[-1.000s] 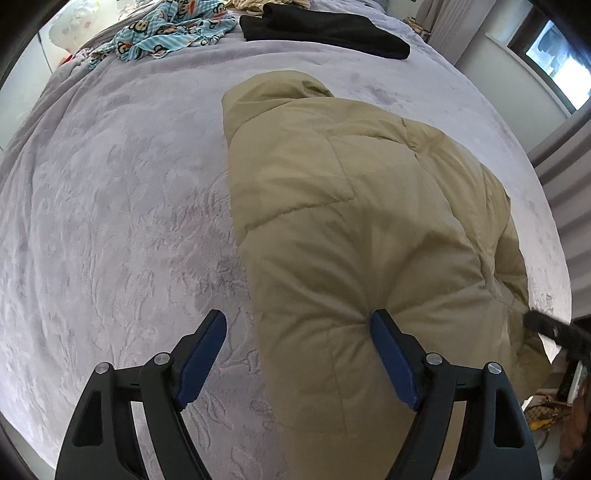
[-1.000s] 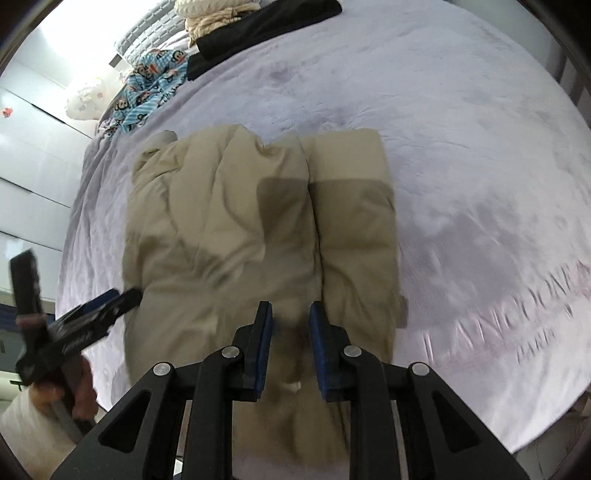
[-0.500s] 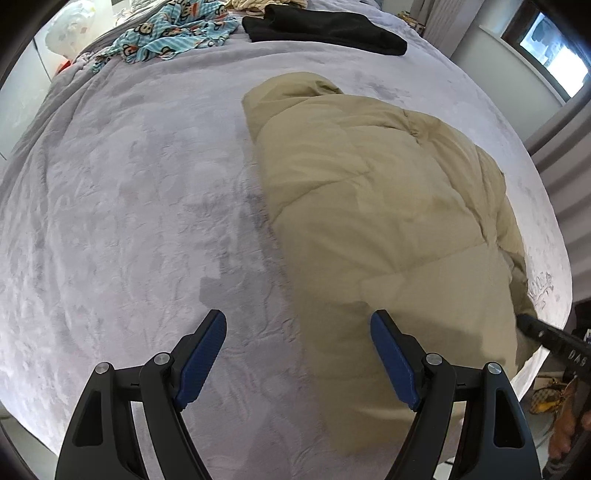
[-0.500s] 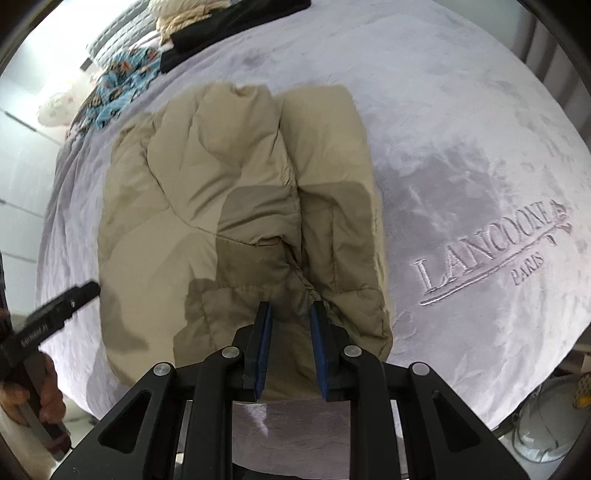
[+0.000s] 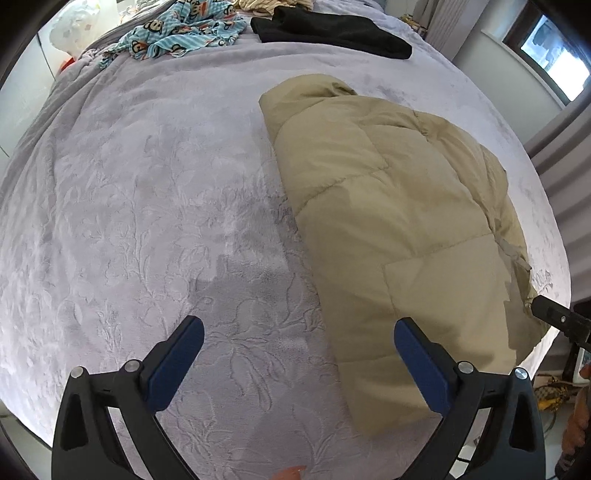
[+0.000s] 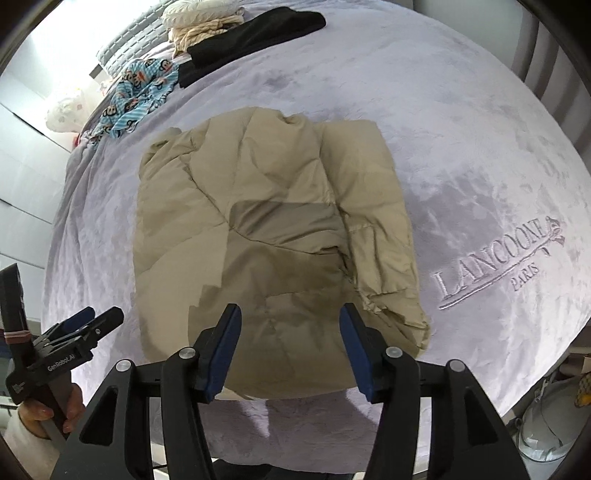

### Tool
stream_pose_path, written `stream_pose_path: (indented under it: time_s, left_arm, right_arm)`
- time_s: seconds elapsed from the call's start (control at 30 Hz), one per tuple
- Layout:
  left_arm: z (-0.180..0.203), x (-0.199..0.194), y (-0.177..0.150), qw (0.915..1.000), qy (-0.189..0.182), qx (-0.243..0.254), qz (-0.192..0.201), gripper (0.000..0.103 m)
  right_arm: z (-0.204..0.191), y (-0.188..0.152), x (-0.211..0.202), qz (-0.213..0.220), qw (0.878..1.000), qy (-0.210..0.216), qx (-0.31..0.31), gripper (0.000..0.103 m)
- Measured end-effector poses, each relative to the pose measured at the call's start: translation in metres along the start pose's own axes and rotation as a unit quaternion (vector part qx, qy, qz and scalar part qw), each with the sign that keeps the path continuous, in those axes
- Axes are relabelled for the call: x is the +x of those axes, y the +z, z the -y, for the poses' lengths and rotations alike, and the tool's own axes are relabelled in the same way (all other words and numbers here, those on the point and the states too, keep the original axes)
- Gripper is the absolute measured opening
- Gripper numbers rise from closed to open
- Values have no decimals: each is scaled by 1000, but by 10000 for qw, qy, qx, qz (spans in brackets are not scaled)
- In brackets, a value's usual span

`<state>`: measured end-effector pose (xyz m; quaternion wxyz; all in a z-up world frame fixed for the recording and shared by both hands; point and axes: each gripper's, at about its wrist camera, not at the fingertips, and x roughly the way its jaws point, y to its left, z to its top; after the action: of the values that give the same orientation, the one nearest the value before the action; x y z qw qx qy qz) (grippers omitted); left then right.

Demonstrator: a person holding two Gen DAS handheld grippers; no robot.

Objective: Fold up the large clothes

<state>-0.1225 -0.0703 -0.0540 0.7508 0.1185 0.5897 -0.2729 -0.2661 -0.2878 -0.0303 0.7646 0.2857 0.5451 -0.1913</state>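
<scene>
We judge a fold just laid and let go: the one tan padded jacket lies folded in a thick bundle on the grey bed; the left tongs and the right tongs are both opening, nothing between them; next we must grip the near hem and double it over; beyond lie one monkey-print garment and one black garment.
</scene>
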Motion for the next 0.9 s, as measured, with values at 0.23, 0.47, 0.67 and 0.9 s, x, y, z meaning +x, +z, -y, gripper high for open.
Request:
stream_pose_path:
  time_s: [0.23, 0.47, 0.67, 0.9]
  left_arm:
    - [4, 11, 18, 9991, 63, -360, -208, 103]
    - [20, 23, 34, 9980, 112, -546, -311, 103]
    - [25, 31, 39, 9969, 138, -664, -399, 103]
    - [29, 35, 43, 9964, 95, -728, -432, 103]
  right_arm:
    - [15, 33, 5, -226, 9994, 210, -175, 78]
    - [50, 65, 24, -577, 9975, 385, -144, 86]
    - [85, 82, 40, -753, 9957, 526, 98, 88]
    - [106, 92, 64, -981, 9920, 759, 230, 88]
